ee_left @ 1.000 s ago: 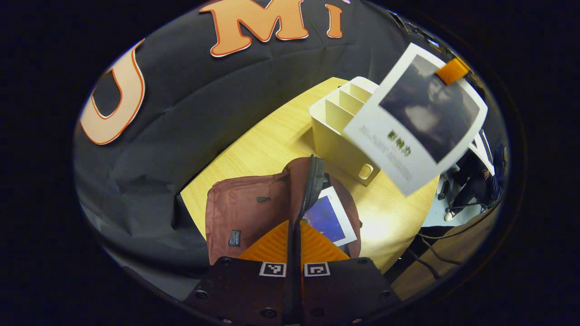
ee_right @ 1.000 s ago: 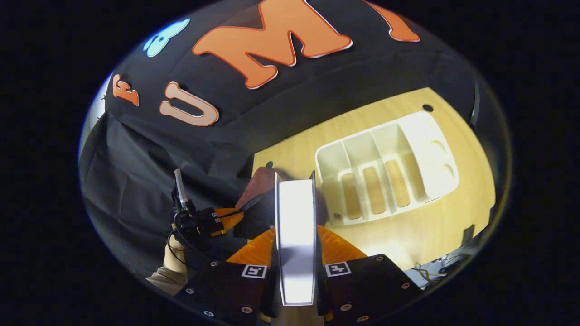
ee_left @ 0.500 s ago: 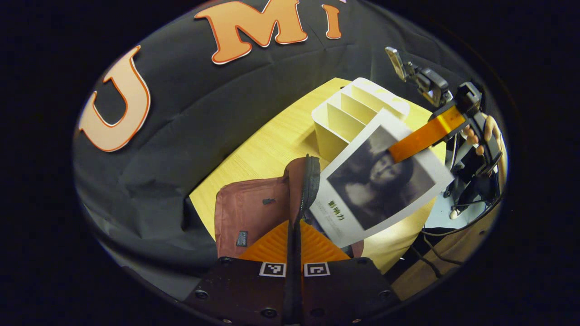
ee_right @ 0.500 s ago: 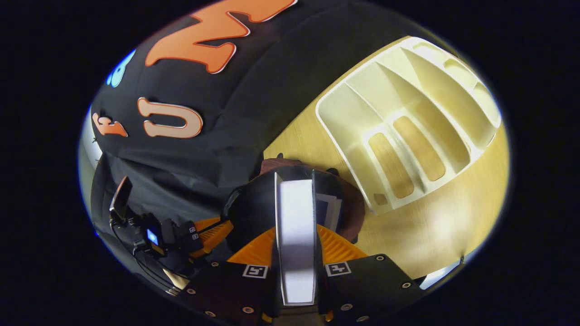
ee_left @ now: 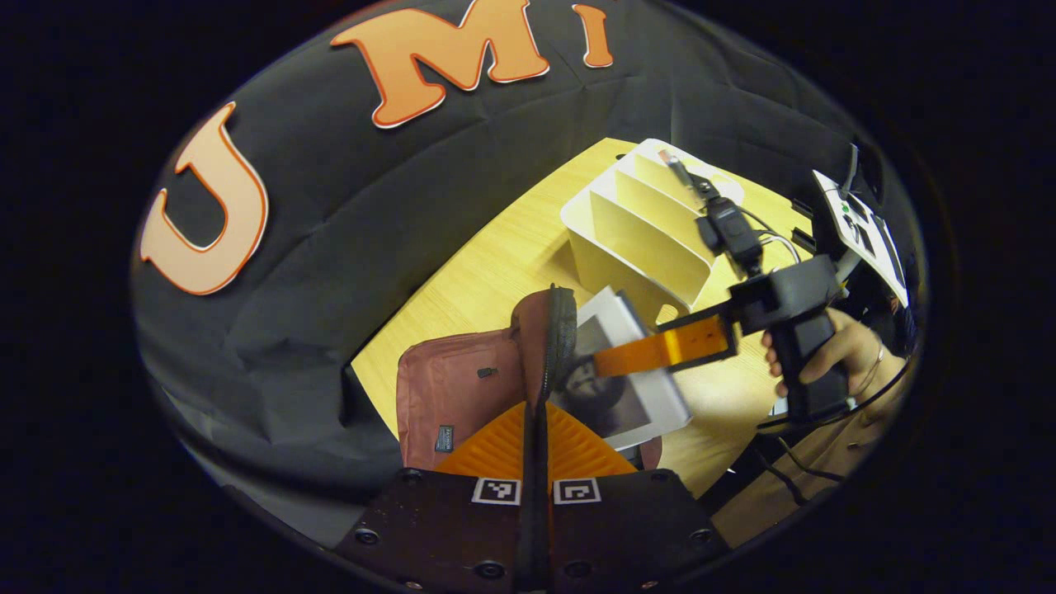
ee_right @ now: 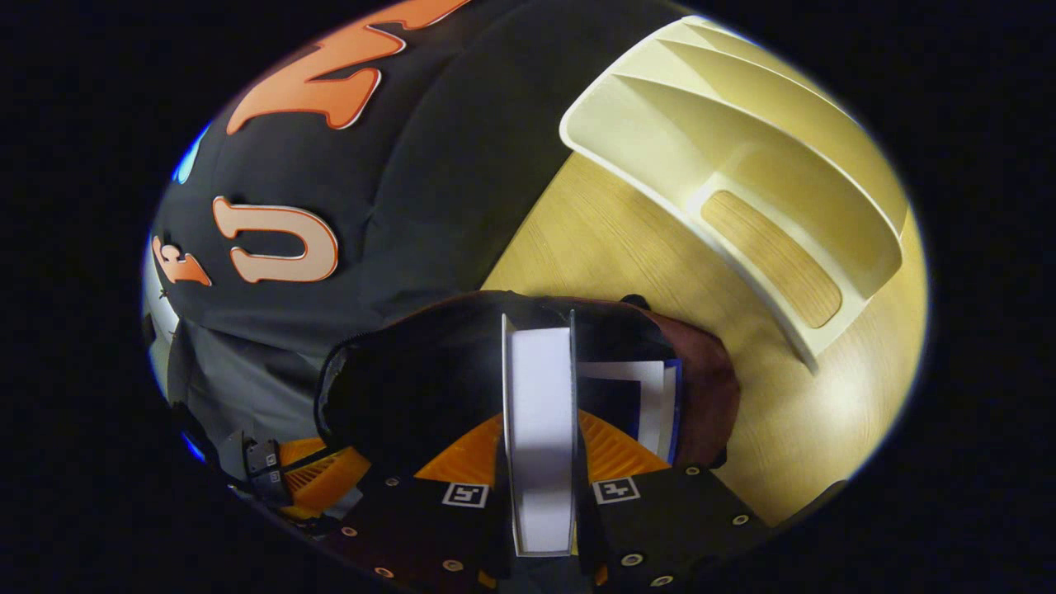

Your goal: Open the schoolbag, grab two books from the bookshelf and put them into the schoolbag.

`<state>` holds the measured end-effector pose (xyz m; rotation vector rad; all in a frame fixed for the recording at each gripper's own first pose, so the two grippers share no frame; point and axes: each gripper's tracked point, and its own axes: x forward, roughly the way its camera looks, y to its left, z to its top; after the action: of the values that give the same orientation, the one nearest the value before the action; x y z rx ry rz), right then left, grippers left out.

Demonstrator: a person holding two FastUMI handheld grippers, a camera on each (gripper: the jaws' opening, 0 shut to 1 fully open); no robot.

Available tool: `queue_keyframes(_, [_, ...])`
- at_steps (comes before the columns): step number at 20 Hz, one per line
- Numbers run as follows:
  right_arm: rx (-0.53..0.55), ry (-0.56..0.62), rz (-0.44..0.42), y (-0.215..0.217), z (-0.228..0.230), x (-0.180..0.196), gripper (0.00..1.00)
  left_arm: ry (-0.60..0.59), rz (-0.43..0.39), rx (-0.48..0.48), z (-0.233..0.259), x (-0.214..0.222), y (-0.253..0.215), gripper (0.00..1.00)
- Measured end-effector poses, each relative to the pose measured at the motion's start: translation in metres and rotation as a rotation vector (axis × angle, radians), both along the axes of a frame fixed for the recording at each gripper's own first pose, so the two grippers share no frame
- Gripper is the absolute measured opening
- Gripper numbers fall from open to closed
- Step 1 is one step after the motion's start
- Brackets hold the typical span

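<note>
At centre frame, the right hand-held gripper (ee_right: 540,445) is gripping a book (ee_right: 540,429) over the open schoolbag (ee_left: 462,396), whose zipper edge (ee_left: 559,338) the left hand-held gripper (ee_left: 536,437) is pinching.

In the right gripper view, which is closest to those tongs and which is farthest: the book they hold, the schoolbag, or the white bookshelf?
1. The book: pinched edge-on between the right tongs, touching them.
2. The schoolbag: just beyond, its dark open mouth around the book's far end.
3. The bookshelf: farthest, at the upper right on the wooden table.
</note>
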<state>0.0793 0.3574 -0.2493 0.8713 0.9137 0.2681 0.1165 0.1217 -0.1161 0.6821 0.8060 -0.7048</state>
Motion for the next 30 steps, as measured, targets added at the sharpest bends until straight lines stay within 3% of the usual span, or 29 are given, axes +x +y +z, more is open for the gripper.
queue_keyframes(6, [-0.065,-0.006,0.042,0.036,-0.019,0.009,0.32,-0.006,-0.023,0.021,-0.001,-0.003,-0.005,0.0])
queue_keyframes(8, [-0.17,0.017,0.081,0.031,-0.035,0.0,0.42,0.0,-0.012,0.015,-0.004,-0.001,-0.003,0.0])
queue_keyframes(12, [-0.188,0.052,0.111,0.02,-0.034,-0.001,0.97,0.008,-0.001,-0.003,-0.007,0.0,0.0,0.0])
queue_keyframes(18, [-0.242,-0.013,0.152,-0.036,0.006,-0.002,0.97,0.022,0.005,-0.017,-0.021,-0.001,-0.002,0.0])
queue_keyframes(24, [-0.28,-0.037,0.119,-0.119,0.045,-0.015,0.97,0.087,0.055,-0.026,-0.052,-0.017,-0.006,0.03])
queue_keyframes(25, [-0.284,-0.034,0.115,-0.134,0.048,-0.018,0.97,0.11,0.07,-0.037,-0.057,-0.02,-0.01,0.07])
queue_keyframes(29, [-0.323,-0.006,0.141,-0.188,0.048,-0.03,0.97,0.159,0.176,-0.077,-0.074,-0.031,-0.026,0.77])
queue_keyframes(30, [-0.338,0.003,0.158,-0.201,0.042,-0.032,0.97,0.155,0.211,-0.08,-0.076,-0.033,-0.031,0.82])
